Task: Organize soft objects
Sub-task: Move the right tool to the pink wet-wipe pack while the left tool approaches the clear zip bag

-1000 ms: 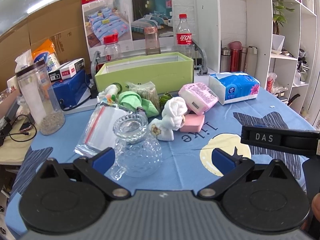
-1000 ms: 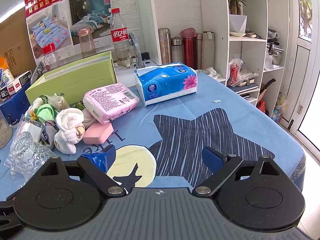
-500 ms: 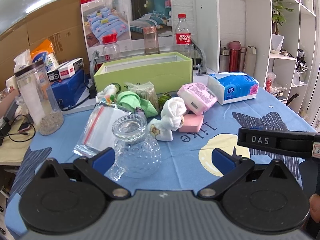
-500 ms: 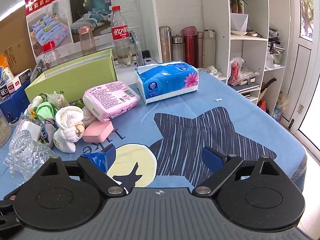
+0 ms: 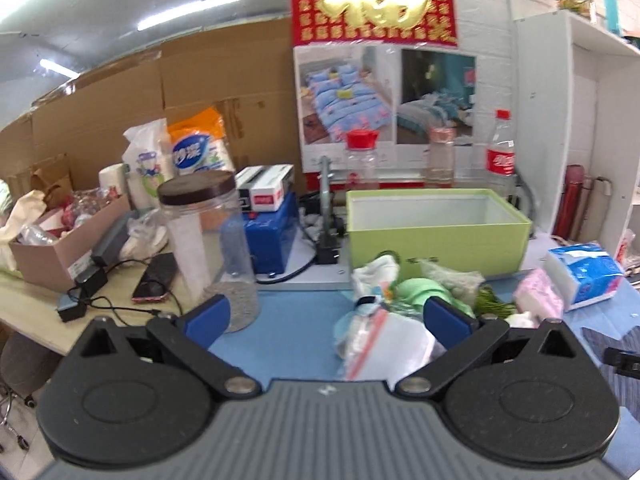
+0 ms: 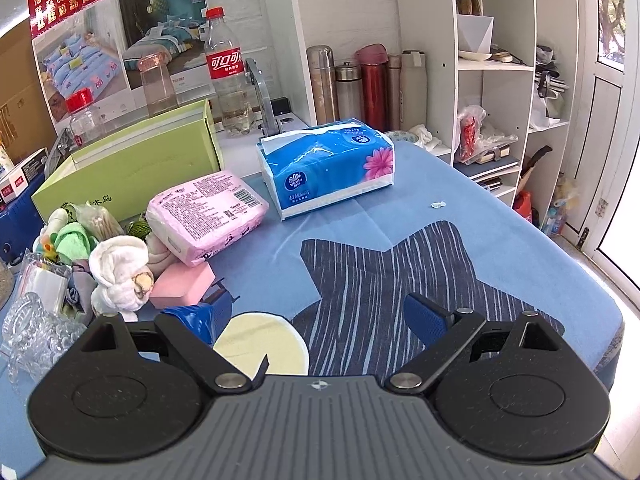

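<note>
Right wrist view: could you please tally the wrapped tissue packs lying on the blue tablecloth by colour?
Pink tissue pack: 1
Blue tissue pack: 1
Total: 2

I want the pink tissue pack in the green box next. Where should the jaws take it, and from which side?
Grip the pink tissue pack across its short width near the raised near end, coming from above right: it lies tilted on the white towel roll, and that side faces bare tablecloth.

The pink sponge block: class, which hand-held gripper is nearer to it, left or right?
Right. The pink sponge block lies just ahead-left of the right hand-held gripper; the left hand-held gripper faces the zip bag, block unseen.
</note>
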The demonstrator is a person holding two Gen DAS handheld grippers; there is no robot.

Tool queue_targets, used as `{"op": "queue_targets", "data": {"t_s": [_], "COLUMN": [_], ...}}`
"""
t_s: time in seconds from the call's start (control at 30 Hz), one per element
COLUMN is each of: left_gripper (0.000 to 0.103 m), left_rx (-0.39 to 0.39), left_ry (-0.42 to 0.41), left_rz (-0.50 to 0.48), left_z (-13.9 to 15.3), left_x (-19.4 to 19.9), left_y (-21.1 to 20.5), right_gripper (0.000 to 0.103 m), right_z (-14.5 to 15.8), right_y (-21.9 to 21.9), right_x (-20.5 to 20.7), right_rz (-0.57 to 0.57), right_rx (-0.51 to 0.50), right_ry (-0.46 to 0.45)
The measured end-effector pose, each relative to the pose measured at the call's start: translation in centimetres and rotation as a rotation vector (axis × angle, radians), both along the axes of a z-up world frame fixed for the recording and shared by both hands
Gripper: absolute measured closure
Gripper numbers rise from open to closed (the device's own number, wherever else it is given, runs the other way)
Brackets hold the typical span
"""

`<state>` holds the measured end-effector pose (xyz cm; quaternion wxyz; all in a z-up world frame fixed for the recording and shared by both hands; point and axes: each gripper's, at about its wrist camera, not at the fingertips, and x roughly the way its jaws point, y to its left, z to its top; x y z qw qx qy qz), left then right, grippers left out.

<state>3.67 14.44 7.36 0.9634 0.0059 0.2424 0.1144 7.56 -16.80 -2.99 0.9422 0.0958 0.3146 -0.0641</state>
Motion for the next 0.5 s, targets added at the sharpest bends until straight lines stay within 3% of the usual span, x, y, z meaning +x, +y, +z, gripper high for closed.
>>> {"op": "queue_targets", "data": {"t_s": [0.17, 0.33, 0.5], "left_gripper": [0.001, 0.001, 0.001], "left_rx": [-0.014, -0.060, -0.076], "left_ry": [0.113, 0.201, 0.236], "left_rz": [0.103, 0.050, -0.039], "left_z": [-2.8, -5.1, -5.8], "left_x": [3.8, 7.0, 10.2], "left_y": [3.5, 3.2, 1.1], "right_gripper": [0.023, 0.023, 0.023], "right_z": [-0.2, -0.5, -0.5], "right_y": [0.3, 0.9, 1.8], "right_x": [2.5, 5.1, 6.1], "right_rz": [0.010, 0.032, 0.060], "right_rx": [-0.002, -0.008, -0.043], "right_ry": [0.027, 0.054, 0.058]}}
